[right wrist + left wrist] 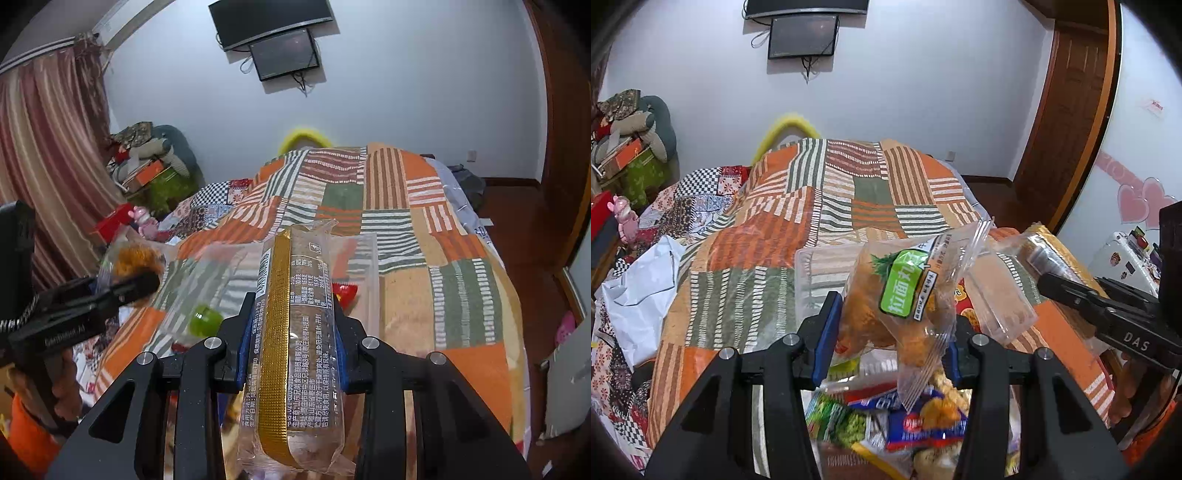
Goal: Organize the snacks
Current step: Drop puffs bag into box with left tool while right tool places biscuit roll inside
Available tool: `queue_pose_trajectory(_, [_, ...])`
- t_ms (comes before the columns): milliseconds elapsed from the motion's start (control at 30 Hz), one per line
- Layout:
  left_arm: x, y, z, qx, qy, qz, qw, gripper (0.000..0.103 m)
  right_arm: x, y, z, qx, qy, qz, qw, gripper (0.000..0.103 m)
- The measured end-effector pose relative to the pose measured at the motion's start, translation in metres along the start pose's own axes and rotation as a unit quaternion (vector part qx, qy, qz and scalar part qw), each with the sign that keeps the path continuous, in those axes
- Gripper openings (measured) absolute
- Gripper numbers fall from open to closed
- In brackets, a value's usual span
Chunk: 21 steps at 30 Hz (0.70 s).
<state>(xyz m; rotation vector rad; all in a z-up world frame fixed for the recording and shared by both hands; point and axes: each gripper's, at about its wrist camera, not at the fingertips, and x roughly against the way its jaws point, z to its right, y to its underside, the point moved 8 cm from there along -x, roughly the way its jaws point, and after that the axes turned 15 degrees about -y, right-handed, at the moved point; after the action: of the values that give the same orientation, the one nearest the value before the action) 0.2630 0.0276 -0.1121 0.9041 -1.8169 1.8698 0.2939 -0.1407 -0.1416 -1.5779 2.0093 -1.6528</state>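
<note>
Left tool grips clear ramen-snack bag, frame center, w/ snack pile below. Right tool clamps gold-striped packet over patchwork bed.

I see a bed filling the middle of both views, covered by a patchwork spread of orange, green and striped squares. On it, at centre frame, lies a clear plastic tray; in the right wrist view a green round piece and a red wrapper sit in it. At lower centre of the left view a heap of snack packets rests on the spread. White crumpled plastic lies at left.
</note>
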Motion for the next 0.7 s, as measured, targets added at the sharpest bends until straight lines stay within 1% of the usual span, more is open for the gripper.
queue_pose_trajectory(200, [-0.035,-0.003,0.013,-0.01,0.006,-0.031,0.9995,0.048,-0.023,-0.006,0.012,0.0,0.015,-0.017,1.0,0.032])
queue_pose_trajectory(400, [-0.067,0.003,0.024,-0.022,0.005,-0.068,0.9974,0.048,-0.051,-0.005,0.021,0.001,0.021,-0.049,0.999,0.032])
queue_pose_trajectory(567, [-0.089,0.01,0.031,-0.031,0.018,-0.098,0.9945,0.048,-0.066,-0.002,0.027,0.0,0.026,-0.071,0.997,0.032])
queue_pose_trajectory(700, [-0.095,0.012,0.036,-0.042,0.022,-0.103,0.9935,0.049,-0.073,0.002,0.033,-0.006,0.032,-0.083,0.996,0.032])
